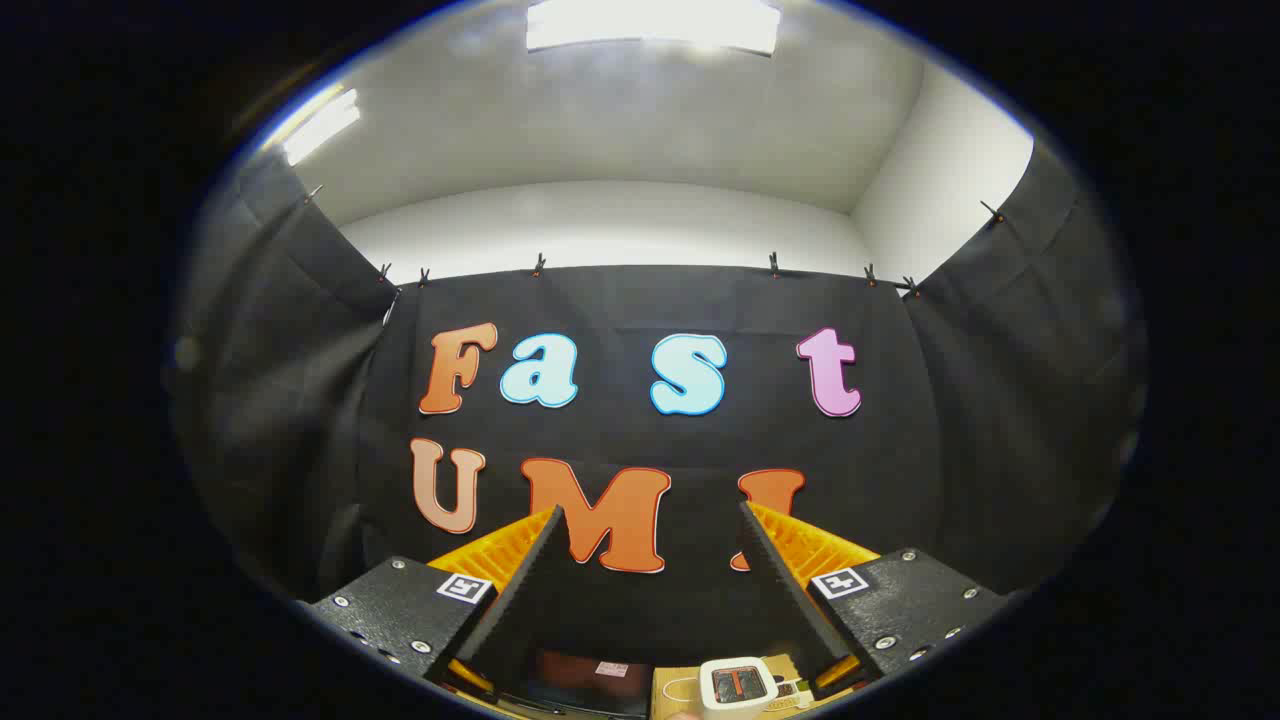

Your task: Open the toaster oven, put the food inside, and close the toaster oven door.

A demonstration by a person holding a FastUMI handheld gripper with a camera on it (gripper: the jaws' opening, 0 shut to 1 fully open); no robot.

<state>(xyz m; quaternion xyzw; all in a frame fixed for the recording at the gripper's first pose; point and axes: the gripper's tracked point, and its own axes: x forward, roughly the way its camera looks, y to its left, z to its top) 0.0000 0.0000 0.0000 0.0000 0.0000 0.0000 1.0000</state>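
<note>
A: Where does the gripper stand?

B: Raised and pointed up at the black cloth wall of the booth. Its two fingers are spread wide apart, with nothing between them. The tips show against the cloth, touching nothing.

A: What do the fingers look like?

B: Dark ridged pads on the inner faces, orange ribbed backing behind them, and black blocks at the base, each with a small square marker.

A: And the toaster oven?

B: At the foot of the view, low between the bases of the fingers, there is a dark box with a small pale sticker on it. It may be the oven, but so little of it shows that I cannot tell, nor whether its door is open.

A: Anything beside it?

B: Just to its right lies a small white item with a dark panel, resting on a tan surface. I cannot tell what it is.

A: And farther out?

B: Above the cloth, a white wall and ceiling, with a bright light panel overhead and a second one off to the left. Small clips hold the cloth's top edge.
</note>
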